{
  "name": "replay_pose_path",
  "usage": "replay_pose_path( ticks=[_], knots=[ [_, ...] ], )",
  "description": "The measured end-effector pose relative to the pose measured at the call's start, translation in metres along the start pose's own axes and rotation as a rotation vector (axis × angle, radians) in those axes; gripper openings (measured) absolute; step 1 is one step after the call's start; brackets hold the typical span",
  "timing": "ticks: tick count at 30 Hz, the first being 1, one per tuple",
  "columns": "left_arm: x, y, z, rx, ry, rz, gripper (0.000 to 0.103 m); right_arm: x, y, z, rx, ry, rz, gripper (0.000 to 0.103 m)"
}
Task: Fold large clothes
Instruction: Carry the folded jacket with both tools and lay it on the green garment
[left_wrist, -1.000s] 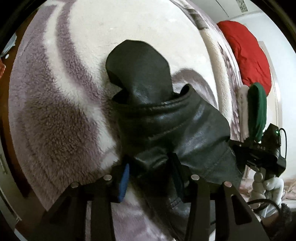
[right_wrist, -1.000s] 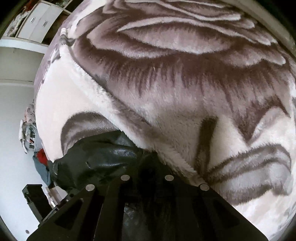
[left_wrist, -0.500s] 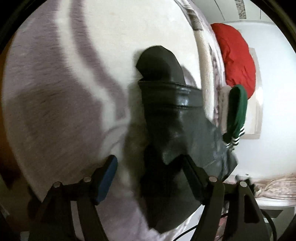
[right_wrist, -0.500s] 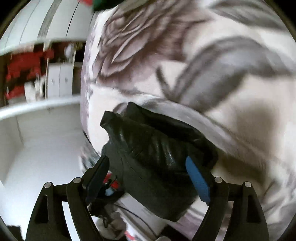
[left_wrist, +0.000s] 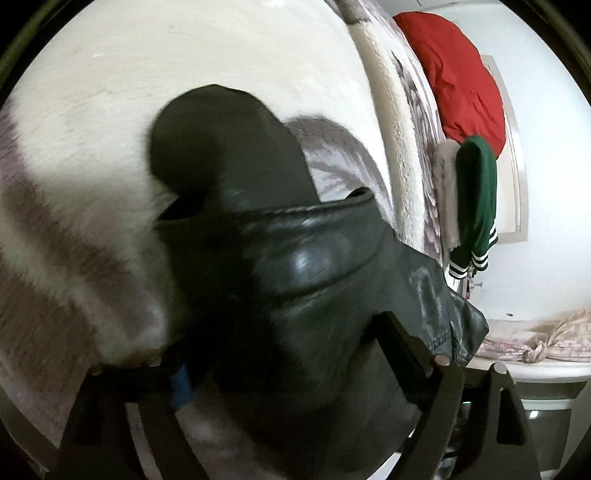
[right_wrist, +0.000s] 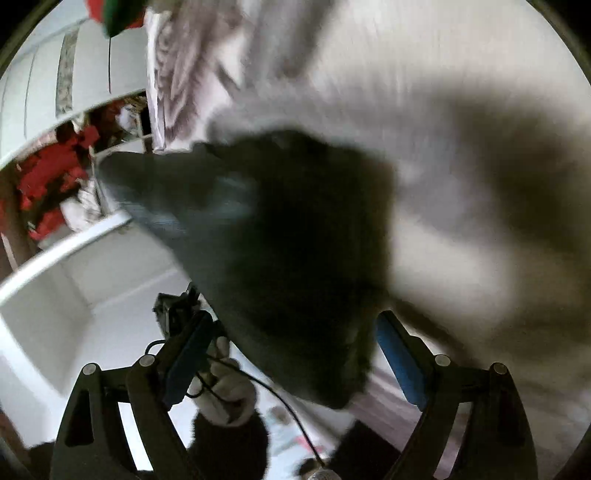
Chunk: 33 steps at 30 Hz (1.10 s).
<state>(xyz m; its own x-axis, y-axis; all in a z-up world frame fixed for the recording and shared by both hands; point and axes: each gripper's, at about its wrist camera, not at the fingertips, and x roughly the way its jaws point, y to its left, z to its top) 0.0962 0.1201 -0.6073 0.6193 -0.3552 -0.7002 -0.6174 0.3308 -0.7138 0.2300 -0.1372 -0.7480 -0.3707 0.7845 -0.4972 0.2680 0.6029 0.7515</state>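
Fingers (left_wrist: 399, 343) of both grippers are opening around a heavy, slick, floppy leather jacket (left_wrist: 314, 280); its thick seamed edge offers the best hold.

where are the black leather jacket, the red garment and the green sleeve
black leather jacket (left_wrist: 314, 266): left wrist view, folded seam.
red garment (left_wrist: 458, 77): left wrist view, its middle.
green sleeve (left_wrist: 476, 192): left wrist view, mid-length.

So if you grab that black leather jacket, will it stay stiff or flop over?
Probably flop, but slowly. The black leather jacket lies in thick, rounded folds on the fluffy blanket, so it bends but keeps some shape. Its shiny surface looks smooth, so it might slide in a loose pinch. It looks bulky, so likely heavy for clothing.
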Motion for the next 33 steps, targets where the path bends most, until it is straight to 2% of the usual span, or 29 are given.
replay_pose_path(
  ticks=[2,4,6,8,9,10,11,12,15,20,26,33],
  knots=[
    [0.0,-0.001,0.001,-0.001,-0.01,-0.003,0.087,0.018,-0.008,0.005,0.014,-0.009,0.105,0.096],
    [-0.002,-0.002,-0.002,0.001,-0.03,-0.026,0.087,0.034,-0.005,0.013,-0.001,-0.031,0.161,0.098],
    [-0.001,-0.008,-0.001,0.009,-0.049,-0.049,0.087,0.045,0.001,0.018,-0.011,-0.033,0.175,0.099],
    [0.0,-0.015,-0.001,0.031,-0.072,-0.037,0.086,0.05,0.008,0.02,-0.029,-0.055,0.158,0.097],
    [-0.001,-0.018,0.0,0.038,-0.09,-0.028,0.078,0.049,0.01,0.019,-0.029,-0.064,0.157,0.094],
    [-0.001,-0.019,0.0,0.037,-0.105,-0.018,0.07,0.047,0.011,0.016,-0.025,-0.074,0.162,0.084],
    [-0.003,-0.02,0.001,0.032,-0.119,-0.007,0.051,0.044,0.011,0.014,-0.02,-0.081,0.165,0.075],
    [-0.005,-0.019,0.001,0.026,-0.127,-0.002,0.042,0.042,0.012,0.012,-0.015,-0.088,0.165,0.072],
    [-0.016,-0.021,-0.004,0.028,-0.15,0.002,0.026,0.038,0.027,0.006,-0.039,-0.096,0.125,0.064],
    [-0.031,-0.04,-0.011,0.034,-0.168,0.014,0.022,0.029,0.059,-0.001,-0.089,-0.085,0.109,0.055],
    [-0.045,-0.069,-0.012,0.06,-0.167,0.009,0.022,-0.012,0.103,-0.006,-0.176,-0.072,0.106,0.053],
    [-0.064,-0.113,-0.005,0.11,-0.171,-0.029,0.022,-0.047,0.157,-0.011,-0.237,-0.085,0.107,0.052]
  ],
)
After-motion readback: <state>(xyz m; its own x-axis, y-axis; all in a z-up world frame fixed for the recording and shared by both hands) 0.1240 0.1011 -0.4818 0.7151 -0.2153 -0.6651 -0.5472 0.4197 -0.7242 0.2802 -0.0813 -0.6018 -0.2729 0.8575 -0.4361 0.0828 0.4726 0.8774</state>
